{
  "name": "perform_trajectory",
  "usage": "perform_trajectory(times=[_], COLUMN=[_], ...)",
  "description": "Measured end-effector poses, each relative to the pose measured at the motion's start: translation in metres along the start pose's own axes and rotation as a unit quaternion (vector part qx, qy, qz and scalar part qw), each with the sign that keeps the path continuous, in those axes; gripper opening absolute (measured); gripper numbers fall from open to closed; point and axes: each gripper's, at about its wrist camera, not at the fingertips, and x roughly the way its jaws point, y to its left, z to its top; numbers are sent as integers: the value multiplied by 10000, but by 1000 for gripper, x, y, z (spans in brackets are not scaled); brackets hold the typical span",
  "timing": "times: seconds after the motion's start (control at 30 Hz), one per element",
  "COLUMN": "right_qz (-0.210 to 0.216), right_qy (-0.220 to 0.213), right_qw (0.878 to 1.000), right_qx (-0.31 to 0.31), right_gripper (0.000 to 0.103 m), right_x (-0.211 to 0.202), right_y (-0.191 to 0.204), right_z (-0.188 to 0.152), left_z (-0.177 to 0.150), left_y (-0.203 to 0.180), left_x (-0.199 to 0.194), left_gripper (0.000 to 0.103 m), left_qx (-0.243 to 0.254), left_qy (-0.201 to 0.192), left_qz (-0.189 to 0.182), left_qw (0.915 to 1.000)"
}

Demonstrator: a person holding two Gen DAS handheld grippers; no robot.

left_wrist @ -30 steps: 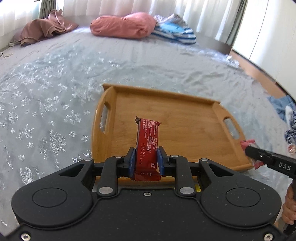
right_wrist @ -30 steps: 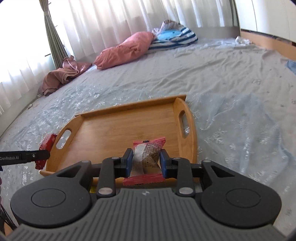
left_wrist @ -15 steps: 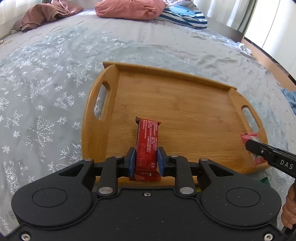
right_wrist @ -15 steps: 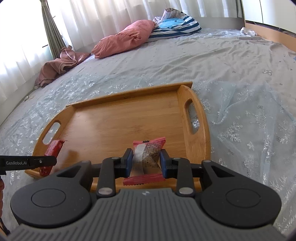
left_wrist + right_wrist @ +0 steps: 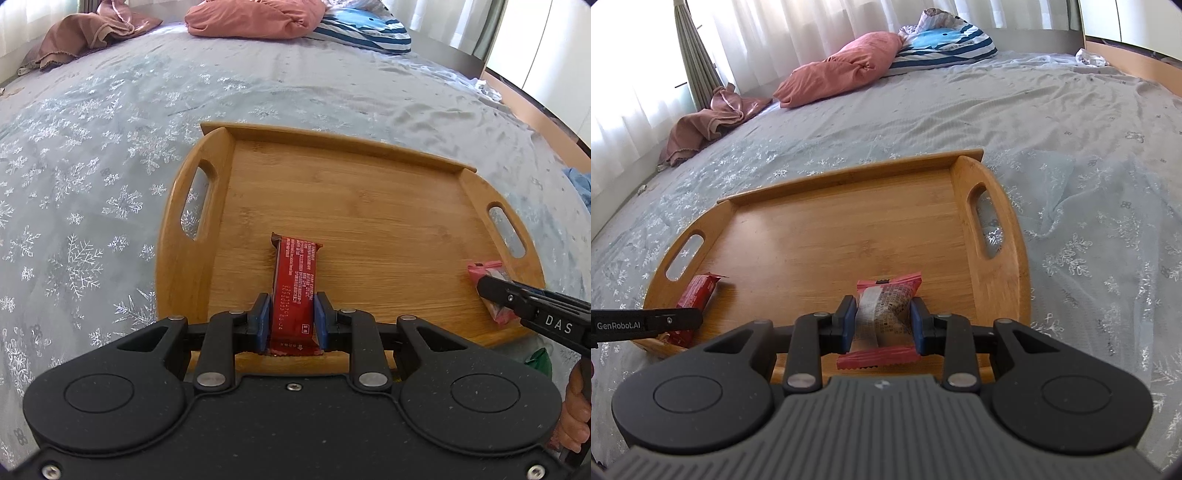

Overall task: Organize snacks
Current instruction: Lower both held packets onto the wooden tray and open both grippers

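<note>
Left wrist view: I have the red snack bar (image 5: 294,291) clamped between the blue pads (image 5: 261,320) of the left gripper (image 5: 291,321), jaws drawn in tight on its narrow sides. The bar projects forward over the near left part of the wooden tray (image 5: 369,206), its far end low over the boards; I cannot tell whether it touches them.

In the right wrist view, the right gripper (image 5: 883,325) is likewise closed on the pink-edged snack pack (image 5: 884,314), held over the near right part of the tray, just inside the right handle (image 5: 984,221).

Risks, as I judge them:
- Releasing from any height. Both wrappers are slick film; either item could skid on the smooth bamboo or bounce toward the low rim.
- Pressing down. The tray rests on a soft bed cover (image 5: 92,206); a push near its edge could tip it.
- Over-squeezing. The pack is puffy and already pinched at the waist; more pressure could burst it or crush the contents.
- Wrapper clinging to a pad on opening, dragging the item askew.

Materials and shapes: the bar is flat, rectangular and glossy, with crimped ends and fine print. The pack is pillow-shaped with serrated seals. The tray is oblong banded wood with a raised rim and slotted handles. The cover is wrinkled grey-blue fabric with silvery snowflake embroidery.
</note>
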Motion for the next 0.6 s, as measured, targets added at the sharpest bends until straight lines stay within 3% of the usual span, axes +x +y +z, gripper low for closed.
perform_trajectory(times=[0.47,0.6], right_qz=[28,44], right_qy=[-9,-5], right_qw=[9999,9999], right_qx=[-102,-112], right_gripper=[38,46], right_x=[5,5], right_y=[5,6], right_z=[1,1], left_z=[-2,-2], left_y=[-4,-3], left_x=[-1,-2], left_gripper=[24,24], left_qx=[133,121], left_qy=[-66,-49], left_qz=[108,92], left_qw=[9998,9999])
